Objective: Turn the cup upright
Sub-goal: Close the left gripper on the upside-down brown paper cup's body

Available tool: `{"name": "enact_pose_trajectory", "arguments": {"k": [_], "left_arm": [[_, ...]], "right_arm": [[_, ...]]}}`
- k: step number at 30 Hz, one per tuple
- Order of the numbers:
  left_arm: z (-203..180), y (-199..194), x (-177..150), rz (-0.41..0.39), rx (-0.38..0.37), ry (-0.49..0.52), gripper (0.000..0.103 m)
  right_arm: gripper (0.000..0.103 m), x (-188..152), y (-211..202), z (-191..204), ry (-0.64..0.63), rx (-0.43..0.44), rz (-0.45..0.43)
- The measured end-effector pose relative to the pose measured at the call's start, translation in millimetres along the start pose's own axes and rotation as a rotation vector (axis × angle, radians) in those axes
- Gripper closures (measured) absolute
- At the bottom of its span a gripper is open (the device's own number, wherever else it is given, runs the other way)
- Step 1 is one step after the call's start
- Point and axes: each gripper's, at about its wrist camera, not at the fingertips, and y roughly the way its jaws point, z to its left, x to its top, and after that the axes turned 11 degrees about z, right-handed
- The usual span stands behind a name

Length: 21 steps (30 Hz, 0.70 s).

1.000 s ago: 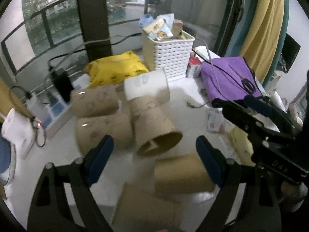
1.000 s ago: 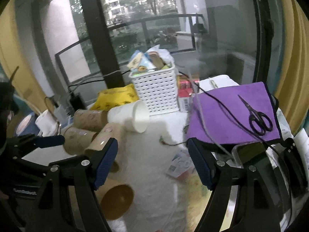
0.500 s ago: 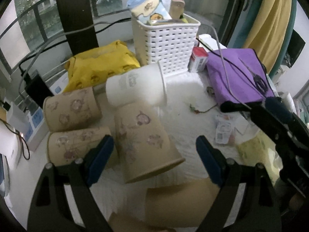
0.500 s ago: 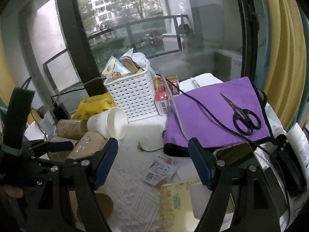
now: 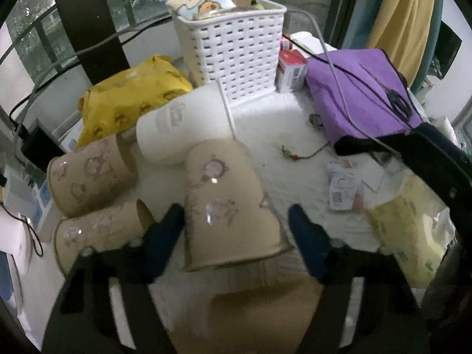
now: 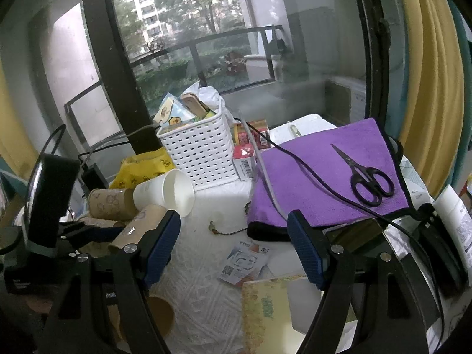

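Observation:
Several paper cups lie on their sides on a white cloth. My left gripper [image 5: 236, 230] is open, its blue fingers on either side of the wide mouth end of a brown printed cup [image 5: 224, 203]. A white cup [image 5: 183, 124] lies just behind it, with two more brown cups [image 5: 88, 174] to the left and another brown cup [image 5: 265, 312] below, close to the camera. In the right wrist view the white cup [image 6: 165, 191] and brown cups [image 6: 112, 203] lie at left. My right gripper [image 6: 234, 244] is open and empty above the cloth.
A white basket [image 5: 236, 50] of items stands behind the cups, a yellow bag [image 5: 129, 94] to its left. A purple cloth [image 6: 324, 177] with black scissors [image 6: 368, 177] and a cable lies at right. Paper cards [image 6: 244, 262] and a yellow packet [image 5: 410, 230] lie in front.
My left gripper has moved forward and down, so its open fingers now flank the brown printed cup. My right gripper has risen and drawn back a little.

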Motion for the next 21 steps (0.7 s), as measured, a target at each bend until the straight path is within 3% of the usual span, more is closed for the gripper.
{"name": "enact_pose_trajectory", "arguments": {"k": [5, 11, 21], "left_arm": [[-3, 2, 0, -0.003, 0.015, 0.019, 0.039], [-2, -10, -6, -0.037, -0.025, 0.020, 0.042], [-2, -62, -29, -0.125, -0.087, 0.040, 0.042]], "right_arm": [[0.025, -1, 2, -3, 0.011, 0.003, 0.003], [0.025, 0, 0, -4, 0.013, 0.005, 0.002], [0.025, 1, -29, 5, 0.005, -0.001, -0.042]]}}
